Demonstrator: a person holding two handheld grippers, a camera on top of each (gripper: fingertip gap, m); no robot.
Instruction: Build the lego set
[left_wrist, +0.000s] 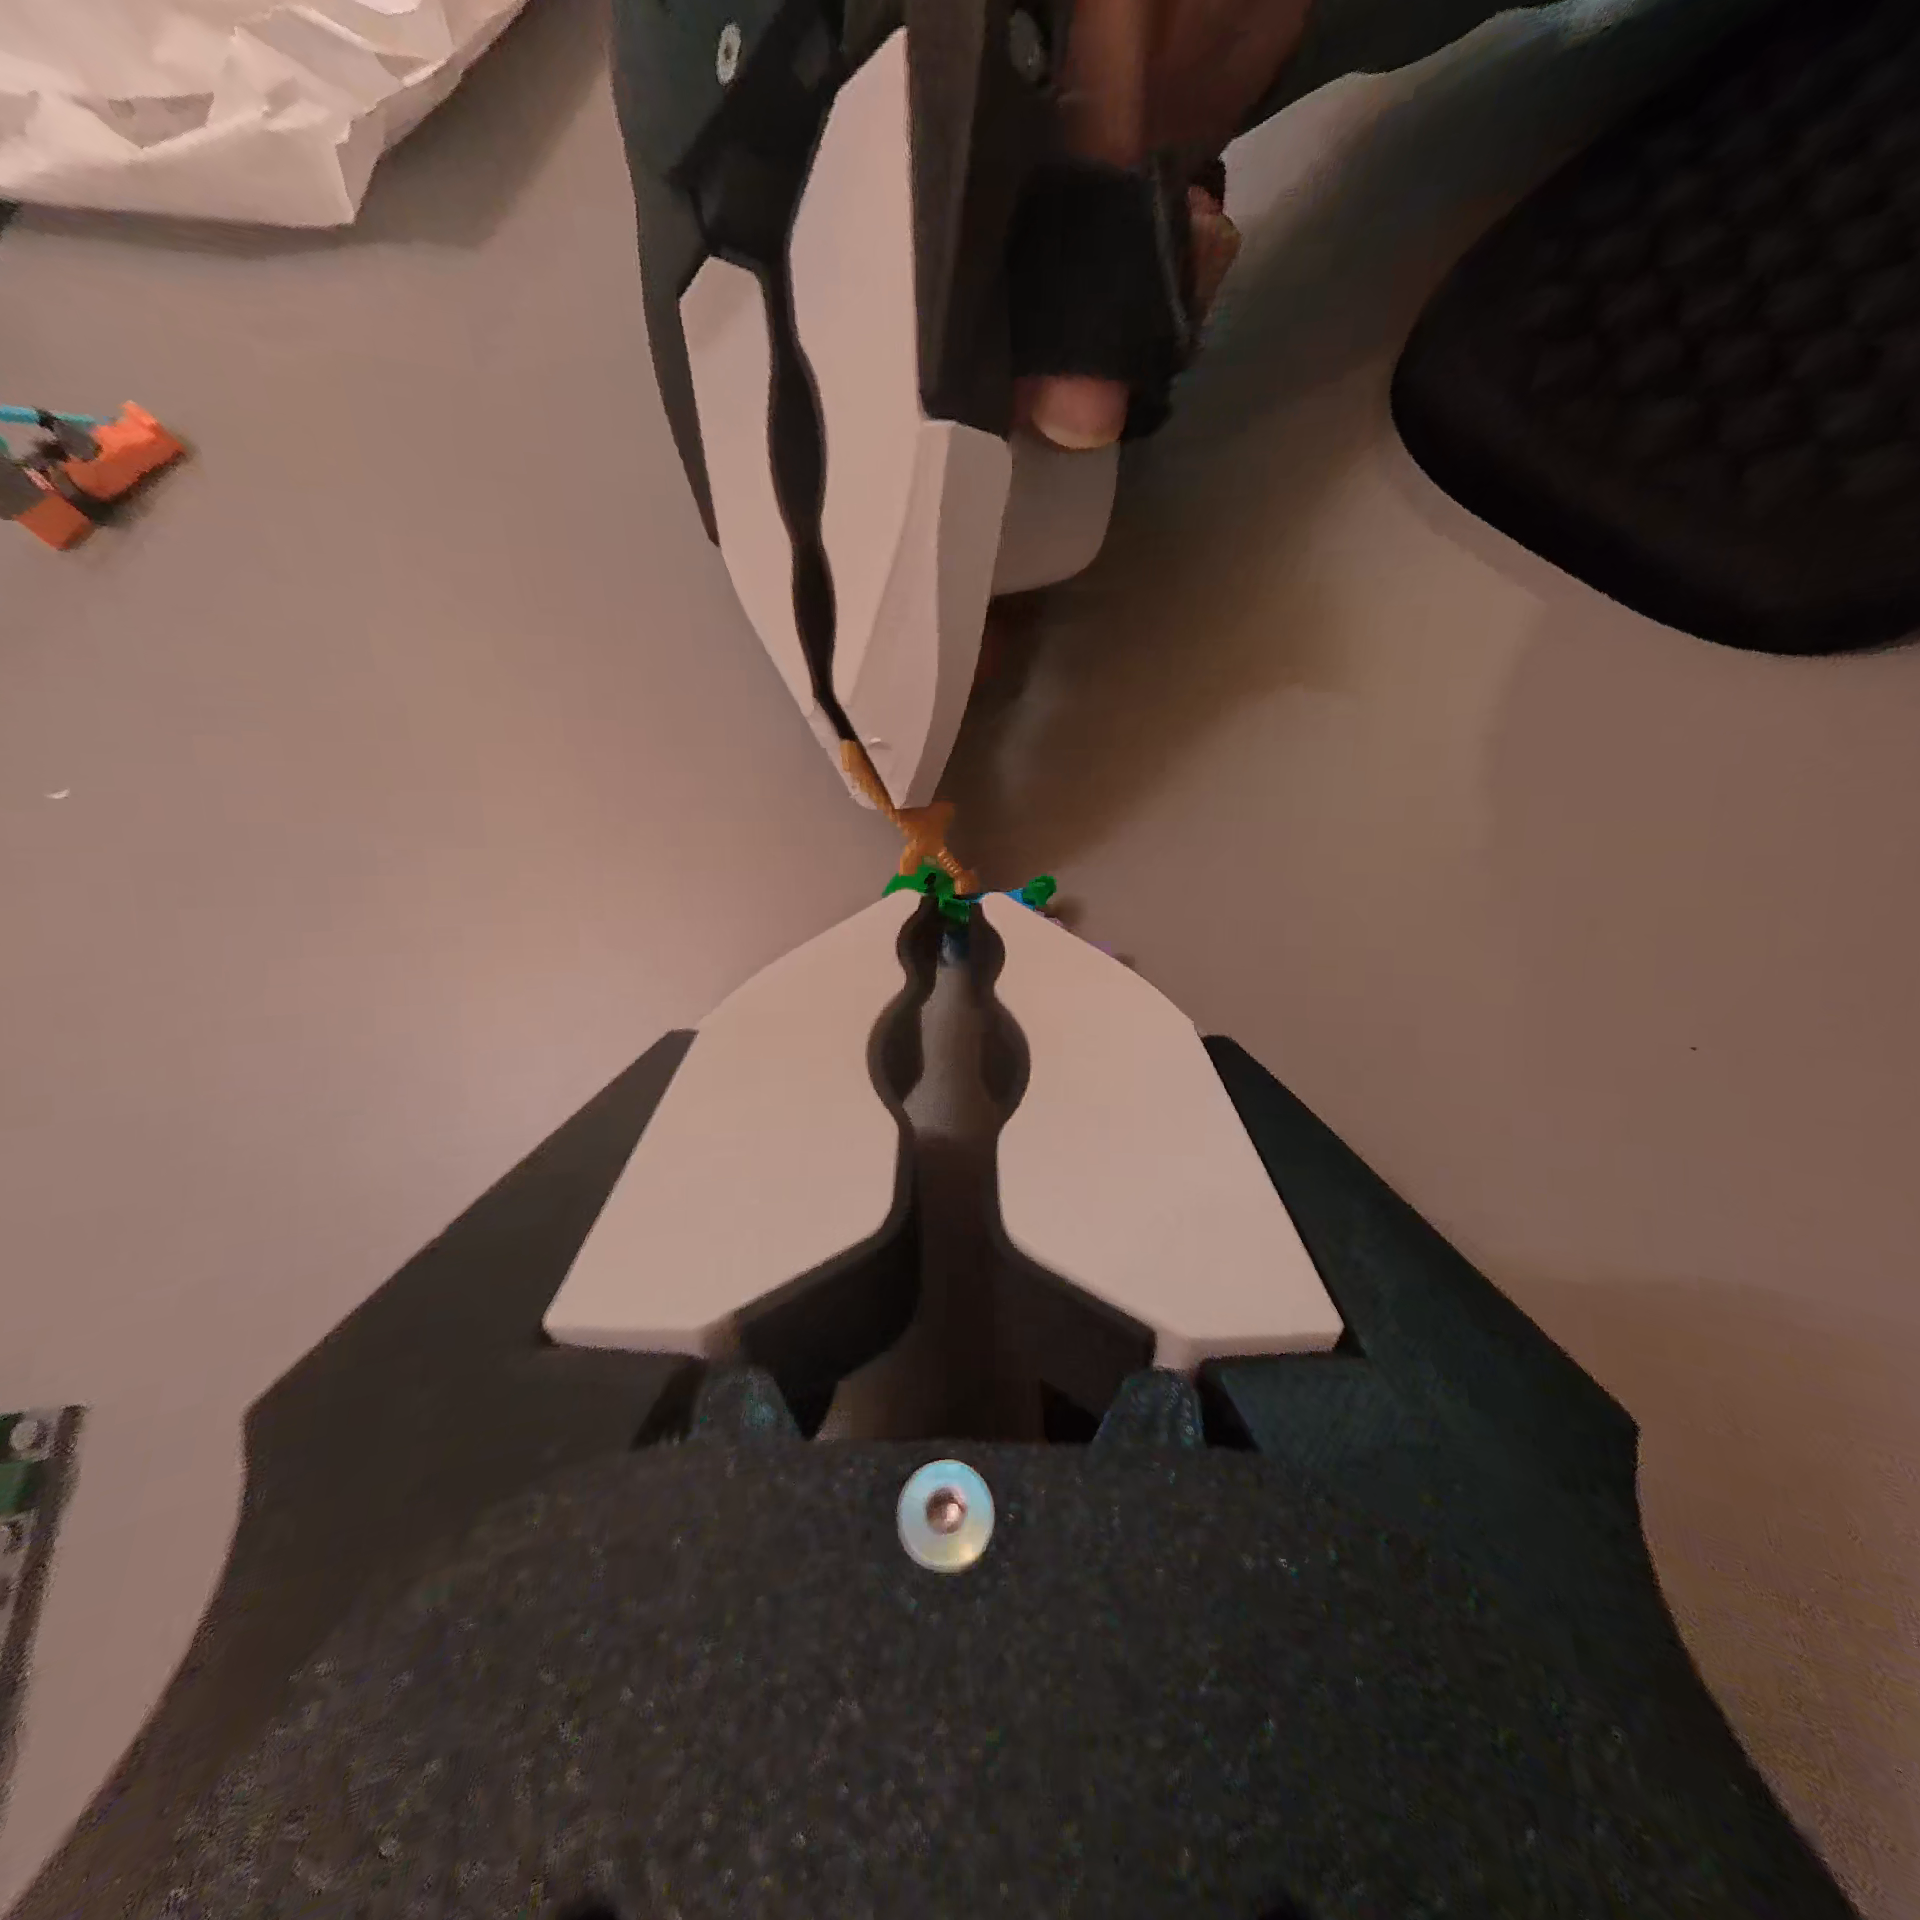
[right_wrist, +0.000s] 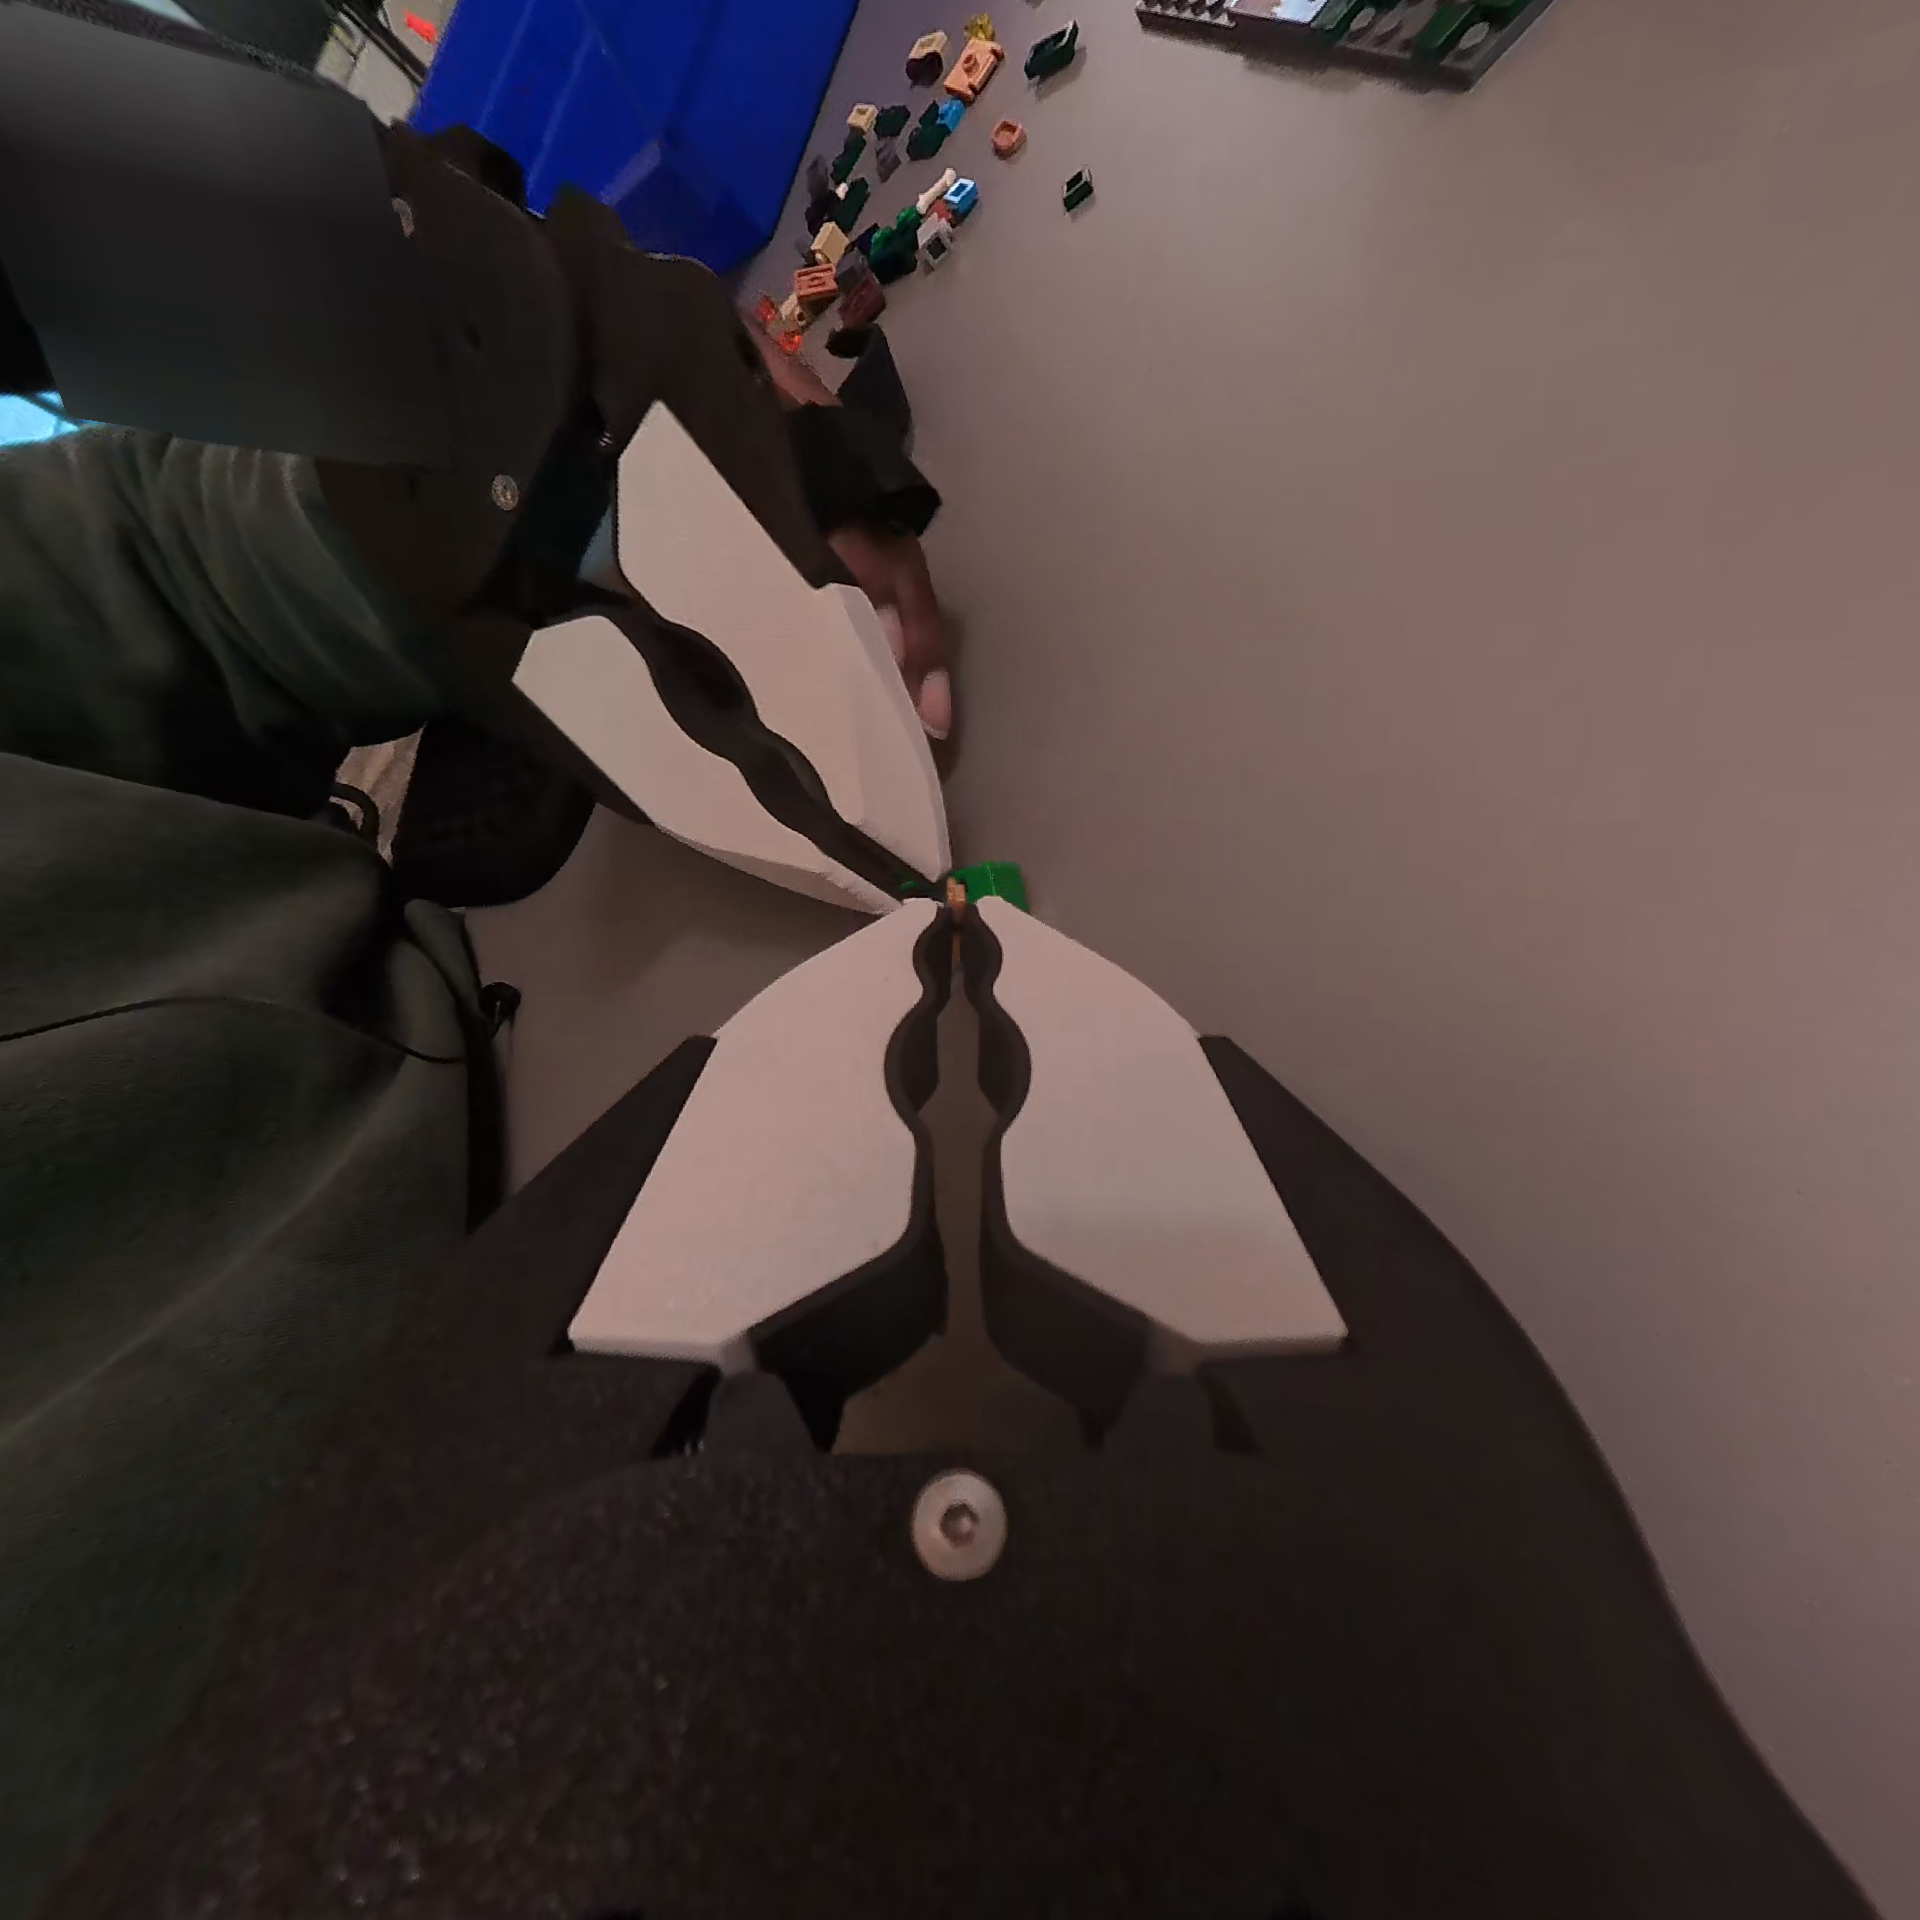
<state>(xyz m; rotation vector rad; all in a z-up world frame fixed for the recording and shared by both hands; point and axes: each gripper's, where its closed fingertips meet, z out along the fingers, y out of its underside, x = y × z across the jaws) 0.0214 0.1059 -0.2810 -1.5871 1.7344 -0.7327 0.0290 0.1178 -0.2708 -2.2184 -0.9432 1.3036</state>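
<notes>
Left claw (left_wrist: 951, 902) pinches a green figure (left_wrist: 940, 894) steady while right claw (left_wrist: 873, 795), from twelve o'clock, grips a gold sword (left_wrist: 925, 831) to fit it in

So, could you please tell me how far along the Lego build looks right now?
Done: a partly built dark base plate lies far off. In hand: the left tongs pinch a small green piece, the right tongs a gold sword-like part, tip to tip. Left: many loose bricks by the blue bin, plus an orange sub-assembly.
</notes>
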